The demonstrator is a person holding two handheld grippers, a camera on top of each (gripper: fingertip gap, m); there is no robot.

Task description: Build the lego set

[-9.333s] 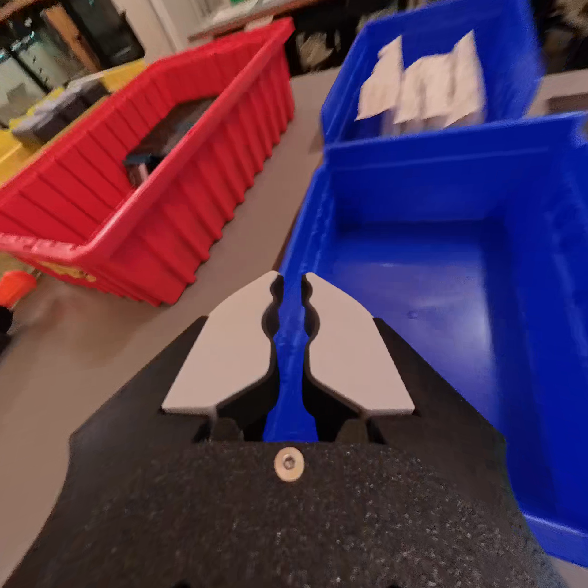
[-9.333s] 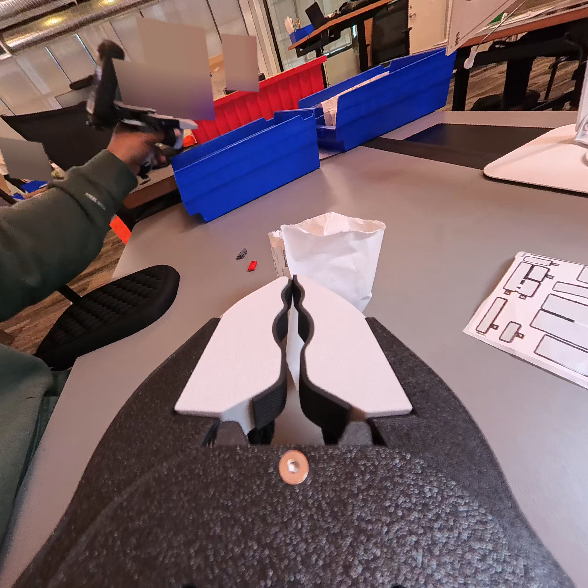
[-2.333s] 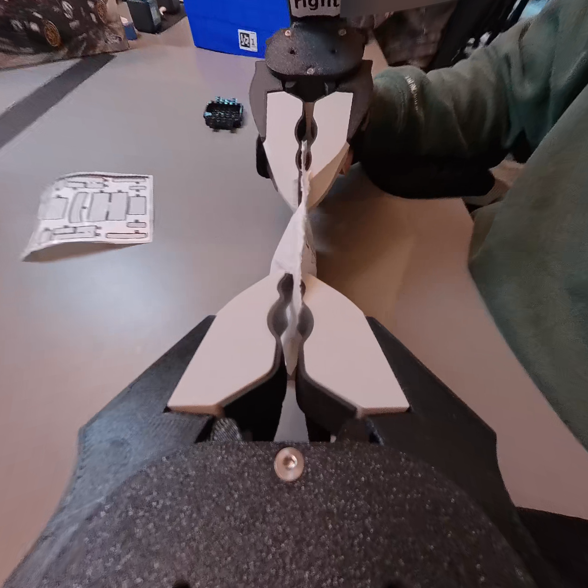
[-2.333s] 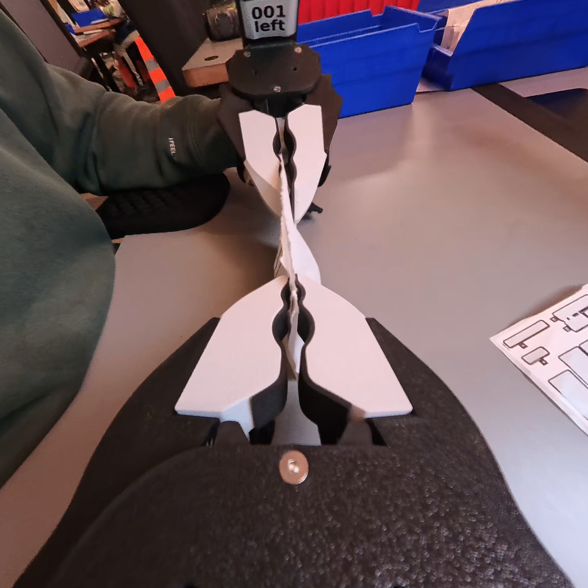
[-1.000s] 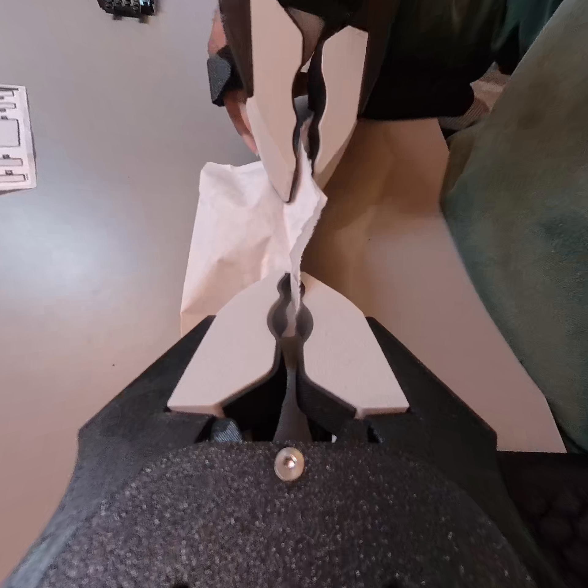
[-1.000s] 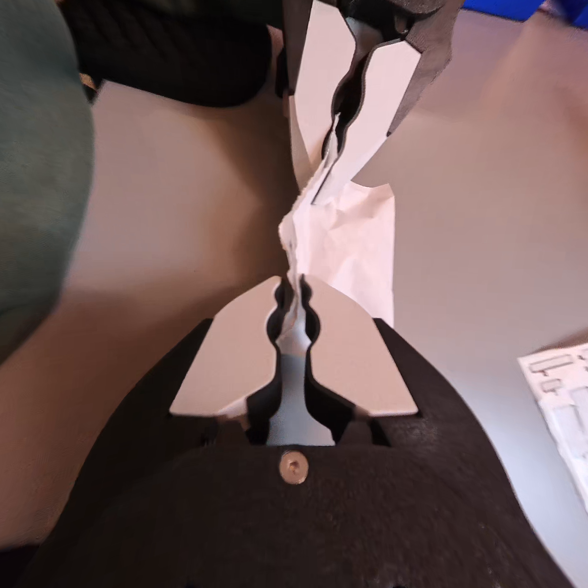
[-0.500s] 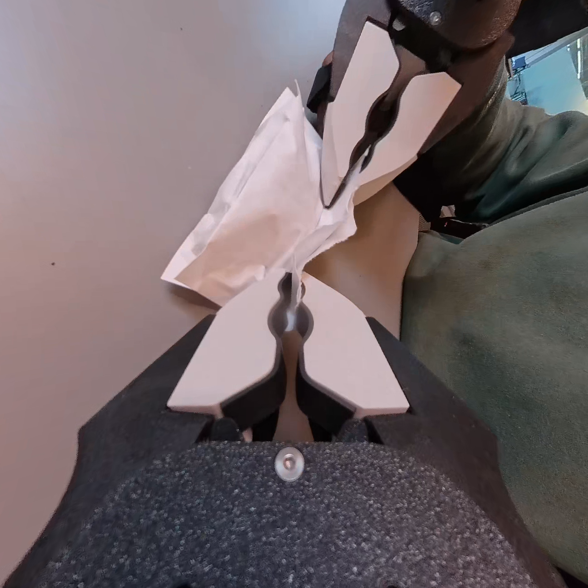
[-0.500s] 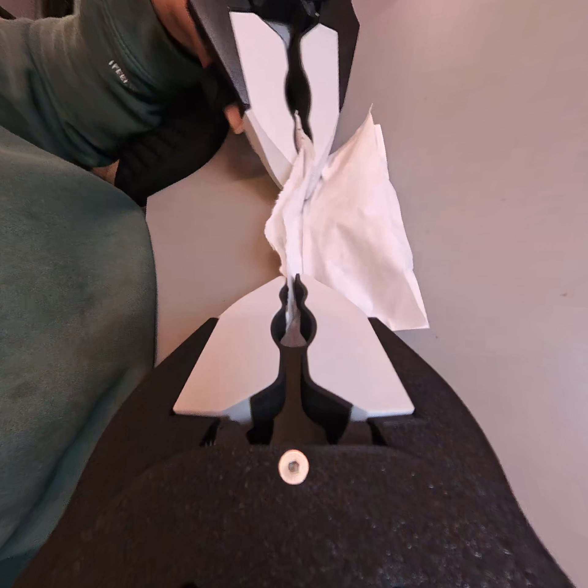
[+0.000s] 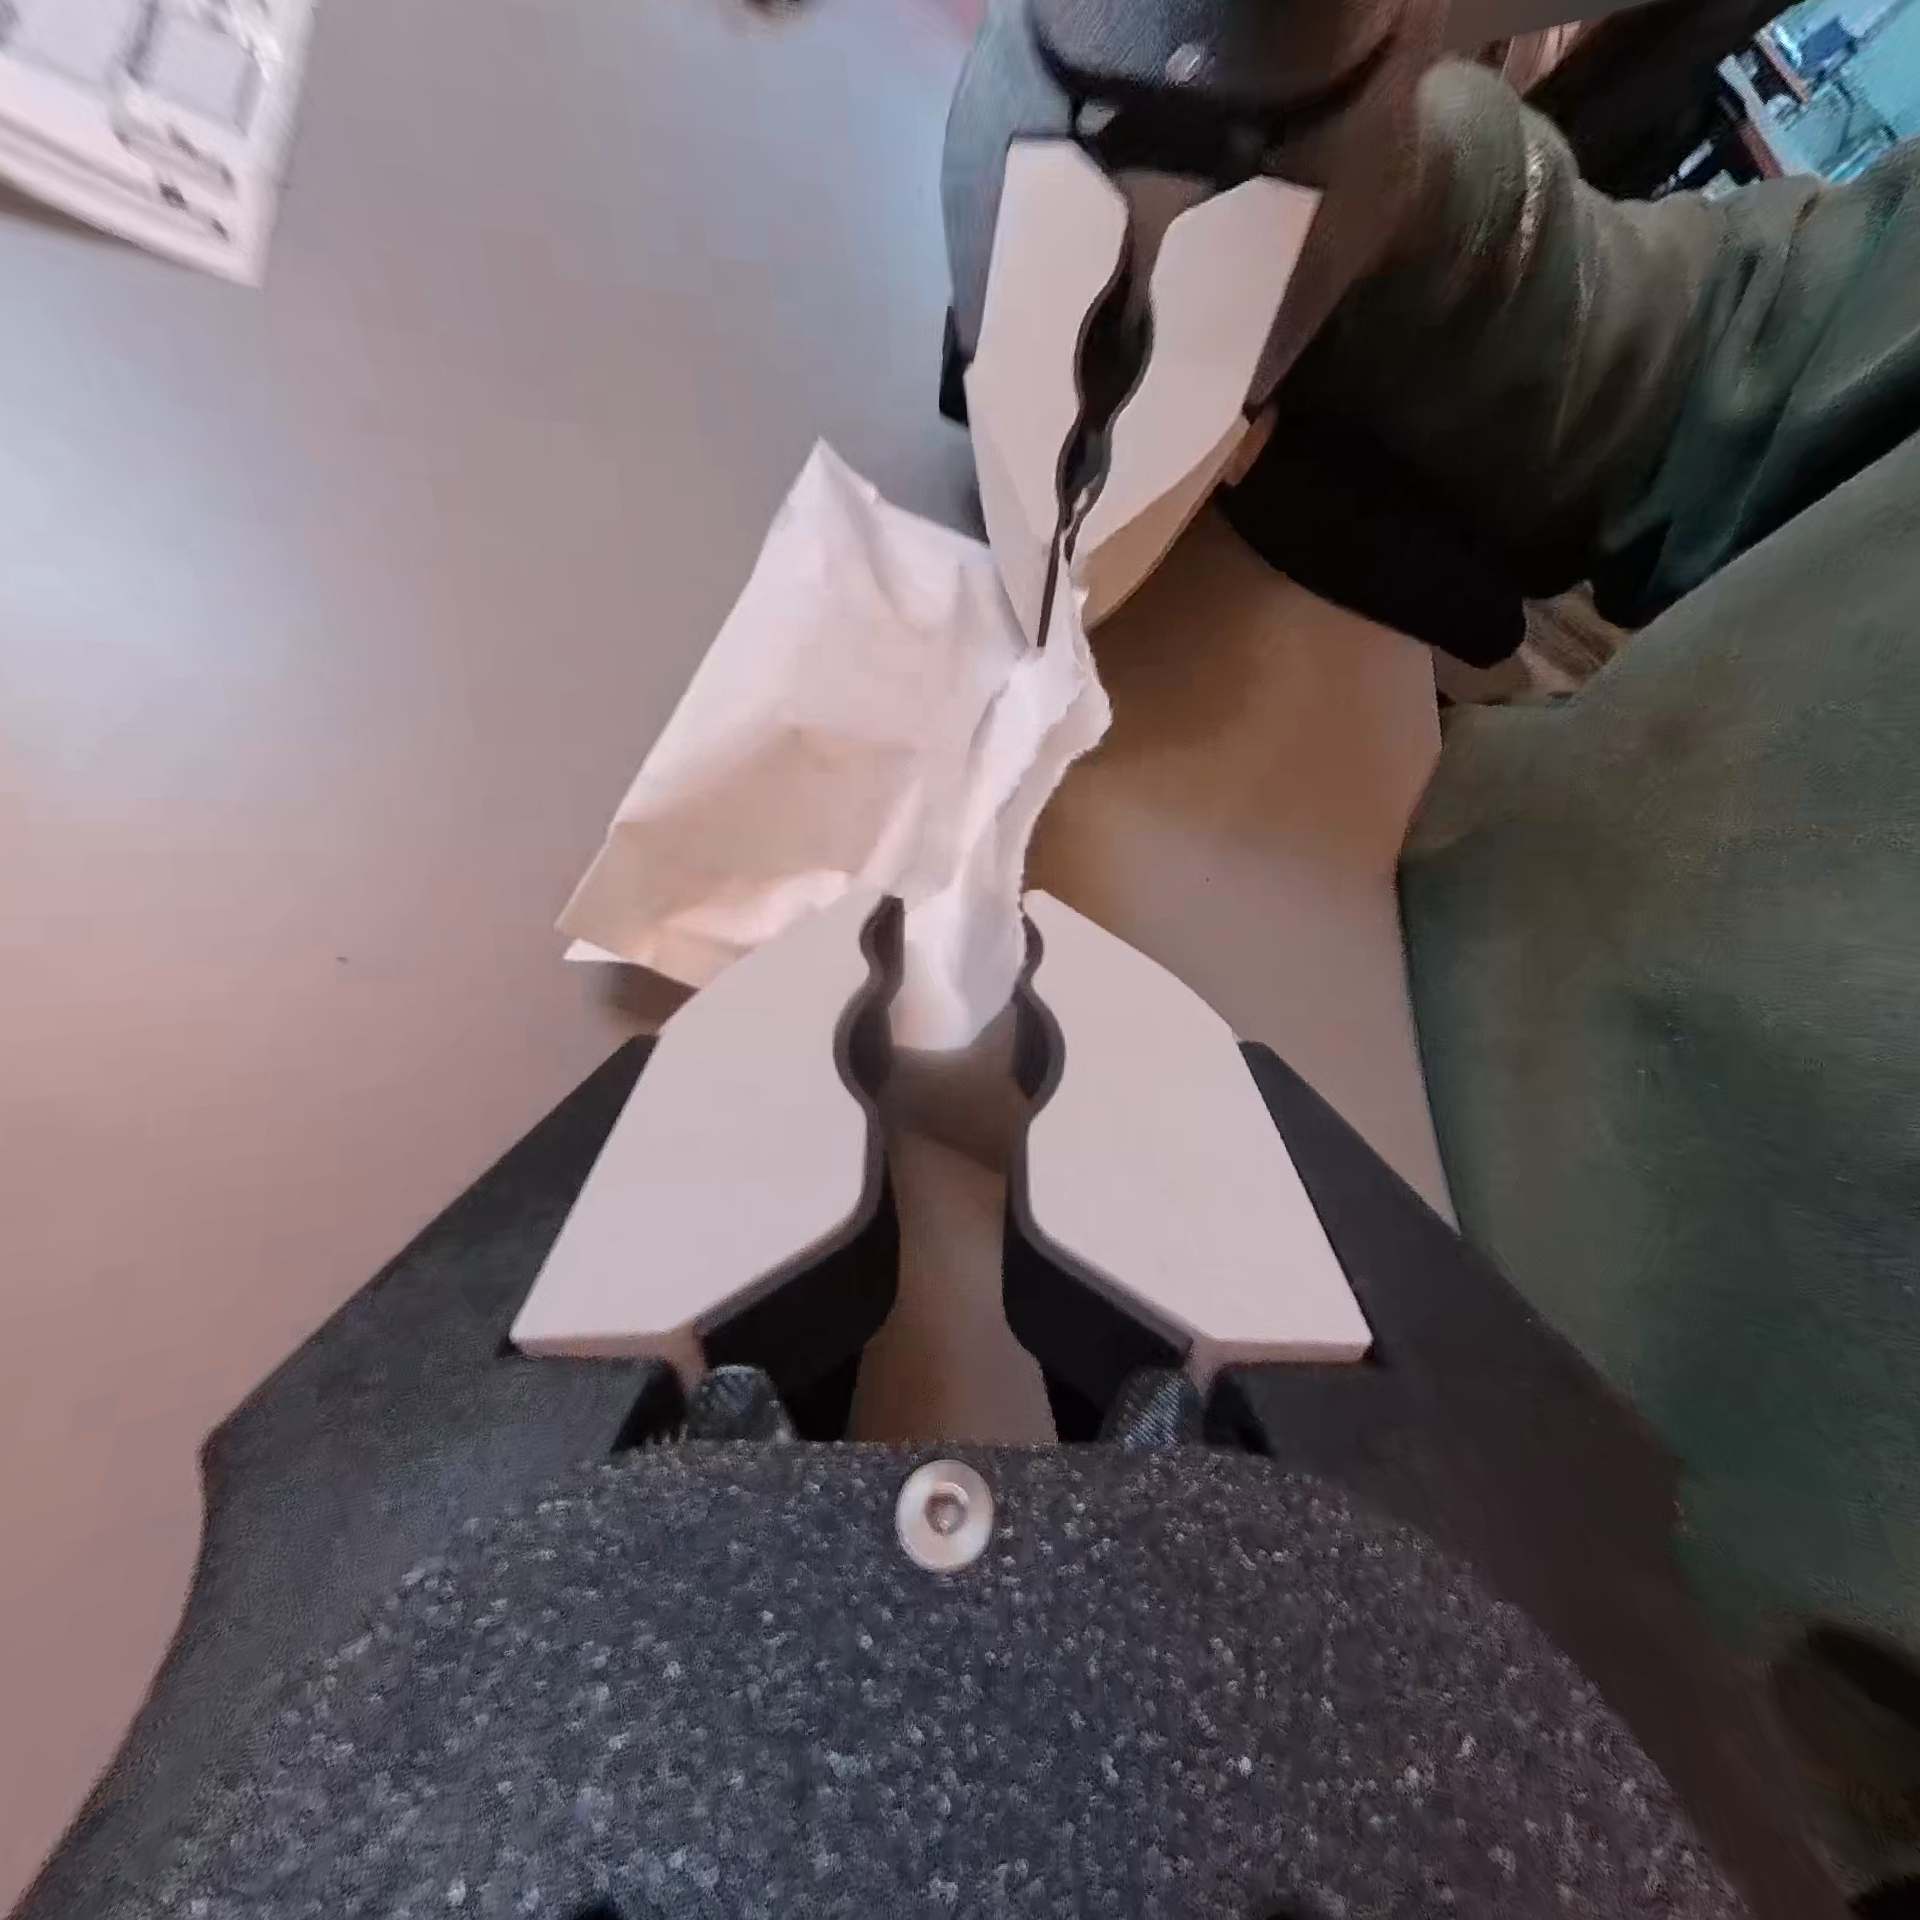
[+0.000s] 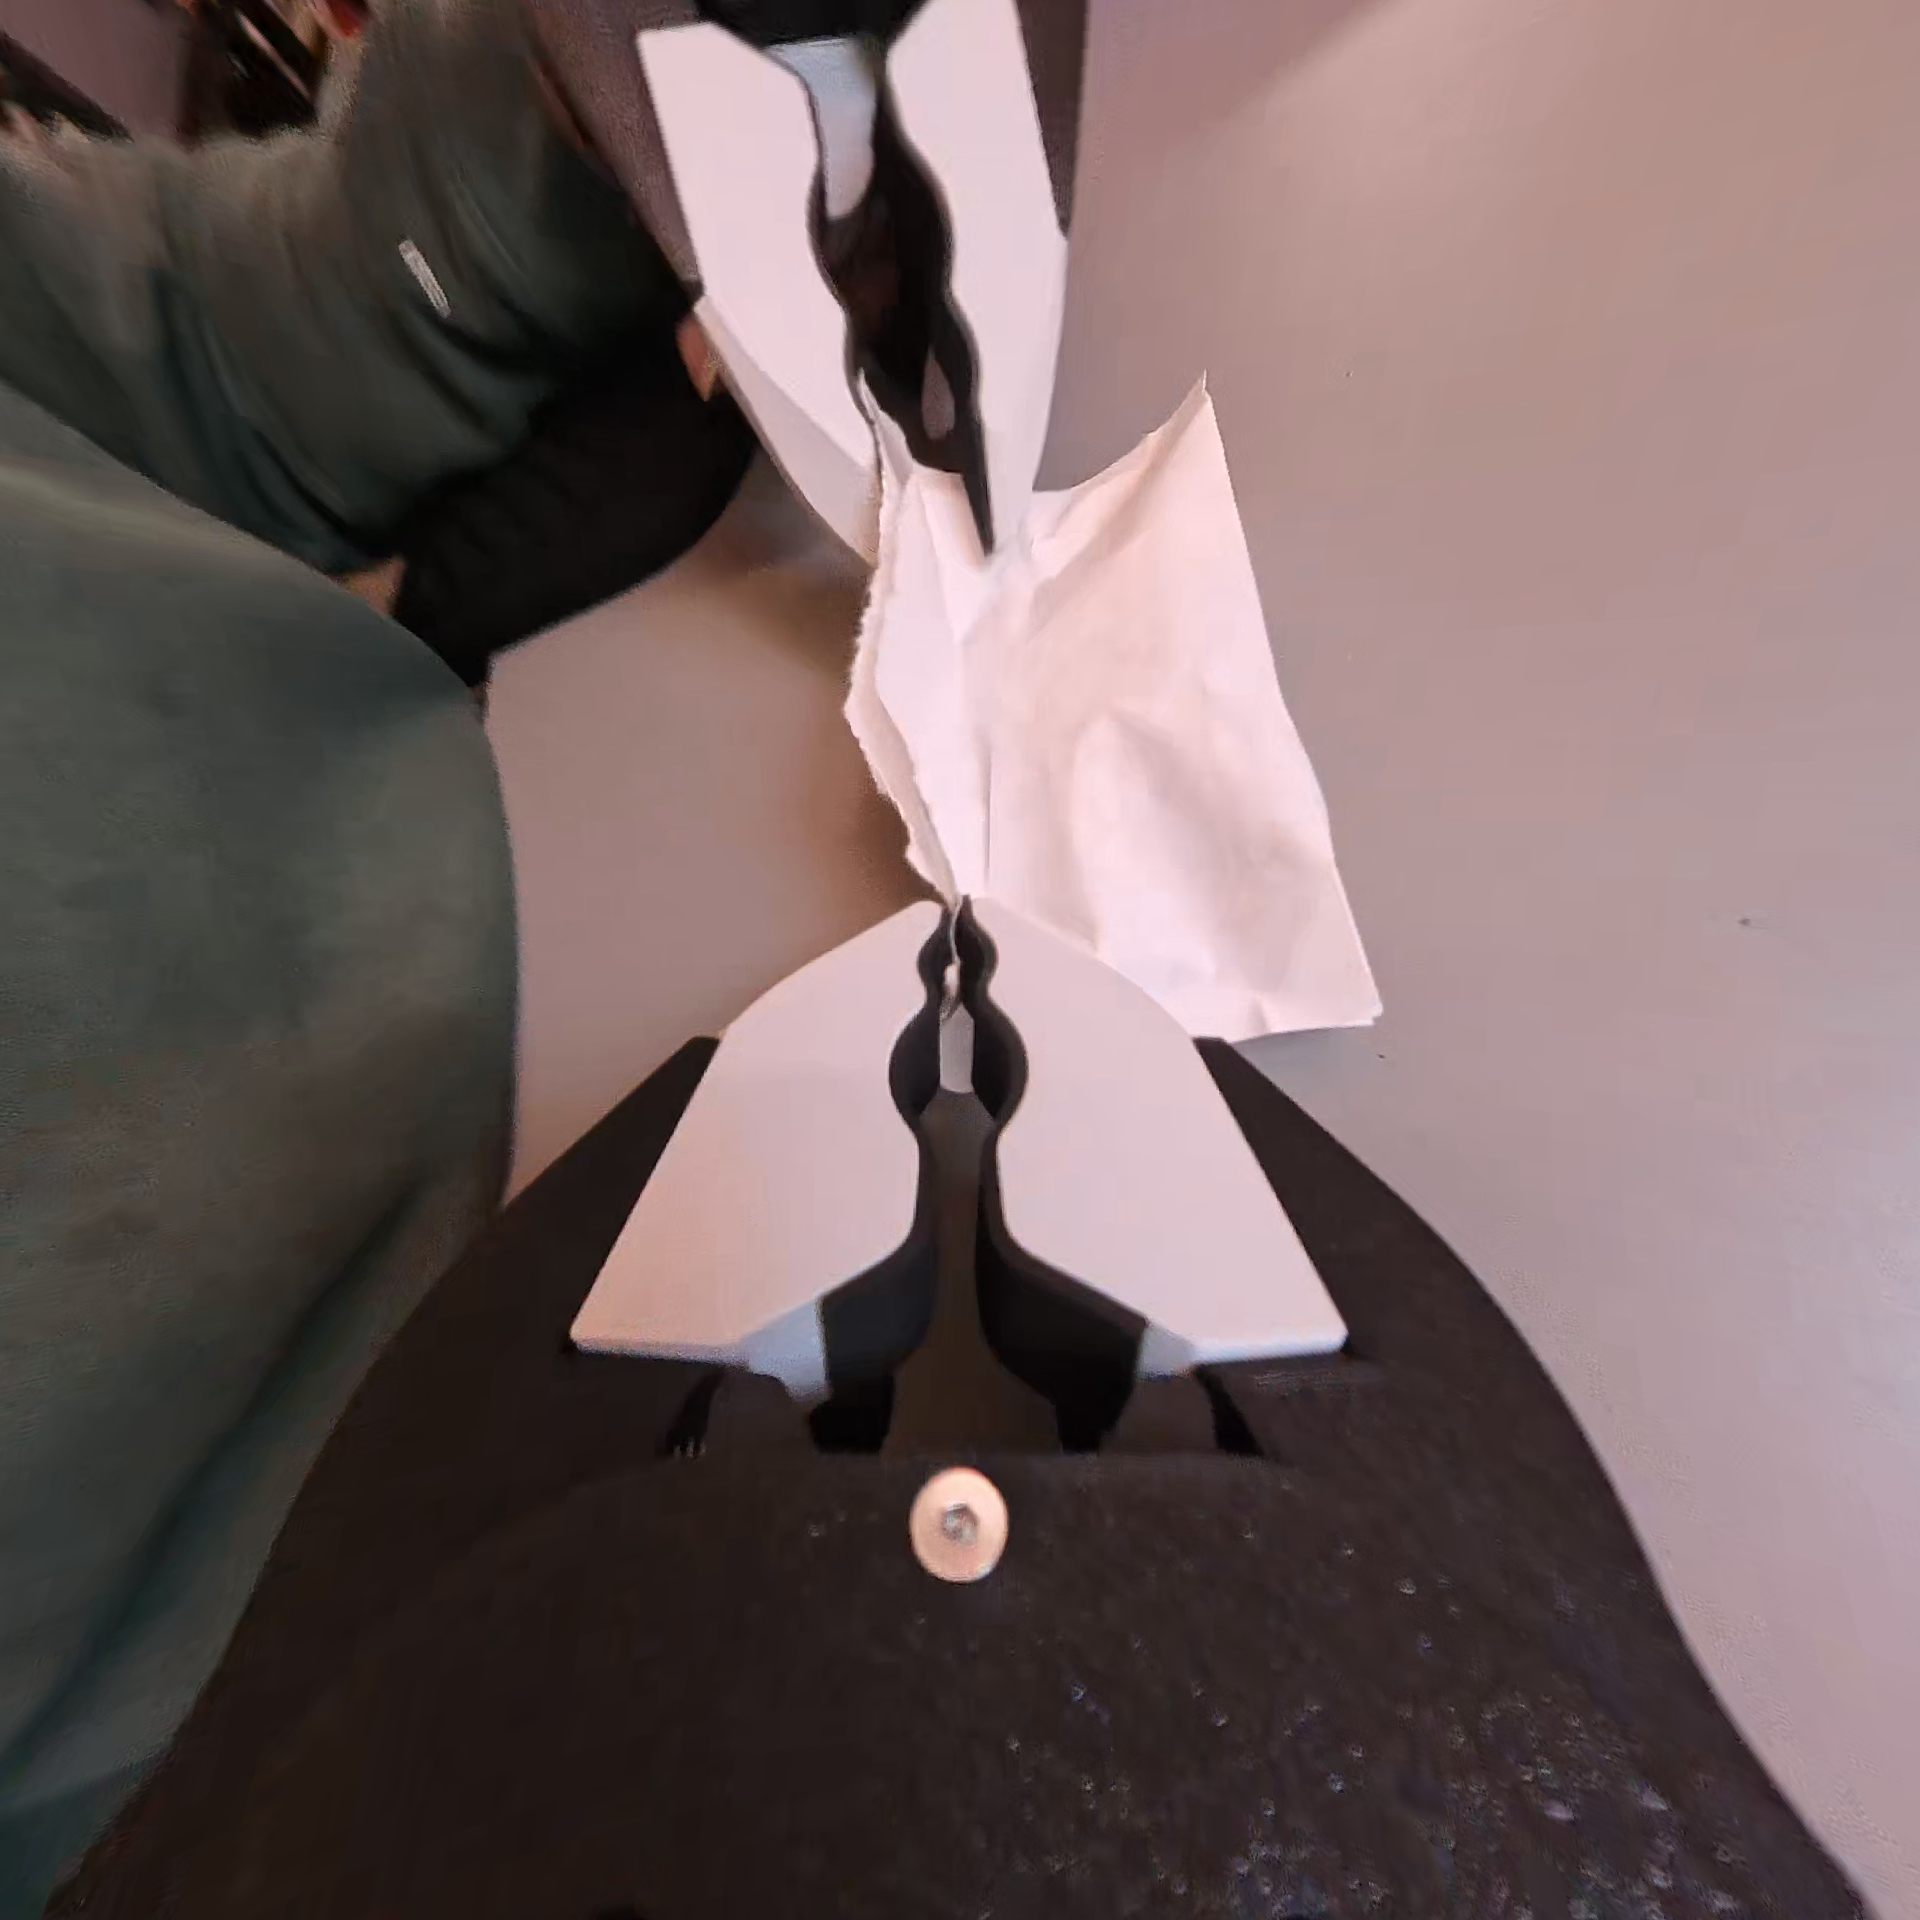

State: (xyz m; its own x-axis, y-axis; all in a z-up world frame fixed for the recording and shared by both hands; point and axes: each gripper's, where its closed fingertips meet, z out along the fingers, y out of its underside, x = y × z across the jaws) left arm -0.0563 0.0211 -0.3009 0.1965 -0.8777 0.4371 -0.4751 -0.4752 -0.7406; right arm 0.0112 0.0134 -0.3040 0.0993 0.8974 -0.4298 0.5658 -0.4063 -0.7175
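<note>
Half a second back the left gripper (image 9: 956, 925) was pinched tight on the bag's torn edge; its fingers now stand spread, with the twisted strip of the white paper bag (image 9: 831, 748) lying loose in the gap between them. Nearest in the right wrist view, the right gripper (image 10: 958, 914) has its fingertips pressed together on the ragged top edge of the paper bag (image 10: 1101, 748), a thin sliver of paper showing between them. Beyond that, the bag hangs above the grey table (image 10: 1558, 520), its crumpled body fanning out to one side between the two grippers, which face each other. Farther off, green sleeves (image 9: 1610, 364) reach in behind the grippers. At the far upper left of the left wrist view, a printed sheet (image 9: 135, 125) lies flat on the table.
</note>
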